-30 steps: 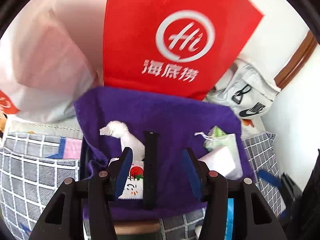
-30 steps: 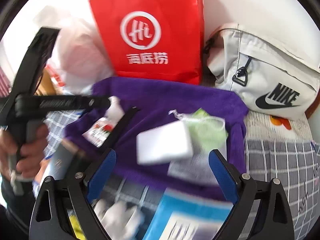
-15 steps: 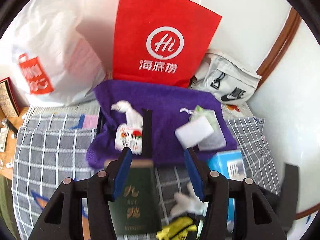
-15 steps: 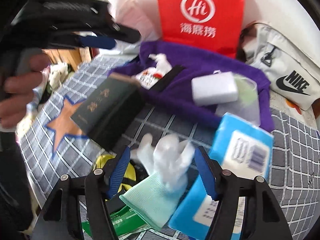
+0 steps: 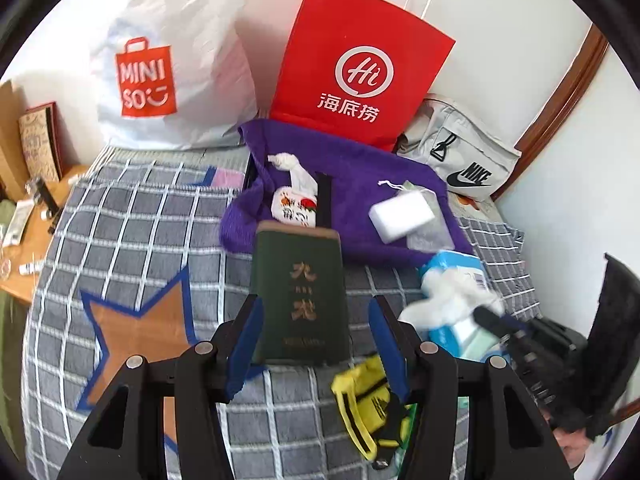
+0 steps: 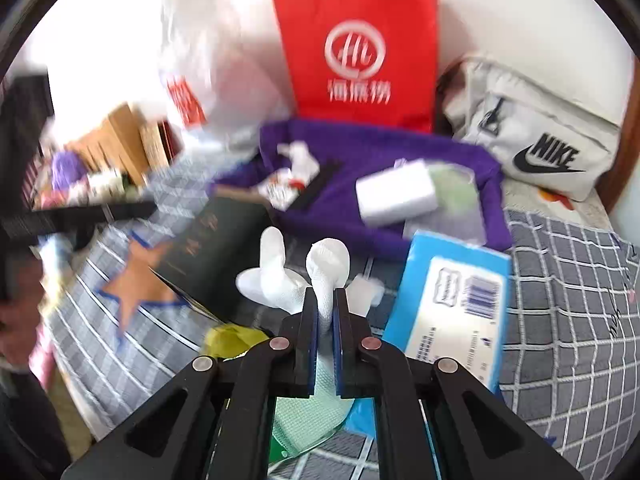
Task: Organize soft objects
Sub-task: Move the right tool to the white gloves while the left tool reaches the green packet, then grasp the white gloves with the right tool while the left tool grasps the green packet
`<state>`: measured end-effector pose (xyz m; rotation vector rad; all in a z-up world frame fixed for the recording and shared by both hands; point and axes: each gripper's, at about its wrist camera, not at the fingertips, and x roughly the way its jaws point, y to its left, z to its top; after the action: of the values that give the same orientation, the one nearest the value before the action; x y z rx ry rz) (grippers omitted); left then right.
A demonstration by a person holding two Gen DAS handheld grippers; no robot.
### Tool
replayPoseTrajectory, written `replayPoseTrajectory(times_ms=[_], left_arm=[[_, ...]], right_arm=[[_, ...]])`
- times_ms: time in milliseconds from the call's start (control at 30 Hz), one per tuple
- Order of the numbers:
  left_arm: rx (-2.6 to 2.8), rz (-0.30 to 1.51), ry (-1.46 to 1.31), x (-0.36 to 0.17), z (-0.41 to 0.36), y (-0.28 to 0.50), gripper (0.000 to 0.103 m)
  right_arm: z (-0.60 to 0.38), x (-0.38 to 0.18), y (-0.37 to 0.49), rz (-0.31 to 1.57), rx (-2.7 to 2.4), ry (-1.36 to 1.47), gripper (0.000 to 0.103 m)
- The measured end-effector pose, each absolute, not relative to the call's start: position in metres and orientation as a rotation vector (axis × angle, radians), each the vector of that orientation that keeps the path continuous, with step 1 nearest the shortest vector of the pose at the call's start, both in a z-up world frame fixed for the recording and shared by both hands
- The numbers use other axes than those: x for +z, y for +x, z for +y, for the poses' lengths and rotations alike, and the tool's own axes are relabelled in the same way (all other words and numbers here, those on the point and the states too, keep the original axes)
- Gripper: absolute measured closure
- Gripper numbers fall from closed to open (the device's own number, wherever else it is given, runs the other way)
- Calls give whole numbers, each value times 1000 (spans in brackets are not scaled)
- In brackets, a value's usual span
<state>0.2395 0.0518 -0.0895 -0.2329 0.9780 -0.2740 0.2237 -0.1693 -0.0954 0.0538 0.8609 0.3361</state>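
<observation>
Right wrist: hand-held gripper (image 6: 325,312) pinching knobbly white glove (image 6: 296,280)

A home bedroom: a bed with a grey checked blanket (image 5: 132,232), shopping bags (image 5: 360,68) against the wall, a cluttered wooden bedside counter (image 5: 24,240).

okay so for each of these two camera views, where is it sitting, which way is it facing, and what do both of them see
Left wrist: behind the open left gripper, looking down at a dark green book on the grey checked blanket.
Right wrist: behind the right gripper, shut on a white glove; a hand at left.
Shared: red paper bag, purple towel.
</observation>
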Motion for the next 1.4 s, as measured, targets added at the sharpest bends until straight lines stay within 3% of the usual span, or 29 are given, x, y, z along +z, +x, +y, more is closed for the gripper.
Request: replayPoseTrajectory(times_ms=[367, 867, 967, 1033, 1100, 1400], left_arm=[[-273, 1004, -217, -99, 38, 170, 51], [-324, 1071, -26, -134, -41, 130, 50], [-339, 1077, 12, -139, -54, 130, 50], [-346, 1076, 40, -142, -63, 130, 50], [-353, 1073, 72, -145, -72, 131, 50], [-384, 1073, 229, -165, -111, 134, 50]], right_arm=[[-190, -71, 149, 794, 338, 101, 96], [-258, -165, 96, 945, 163, 145, 93], [-257, -172, 95, 946, 181, 148, 77], [-254, -176, 96, 928, 168, 121, 39], [-251, -179, 97, 912, 148, 94, 29], [-257, -211, 107, 930, 158, 96, 28]])
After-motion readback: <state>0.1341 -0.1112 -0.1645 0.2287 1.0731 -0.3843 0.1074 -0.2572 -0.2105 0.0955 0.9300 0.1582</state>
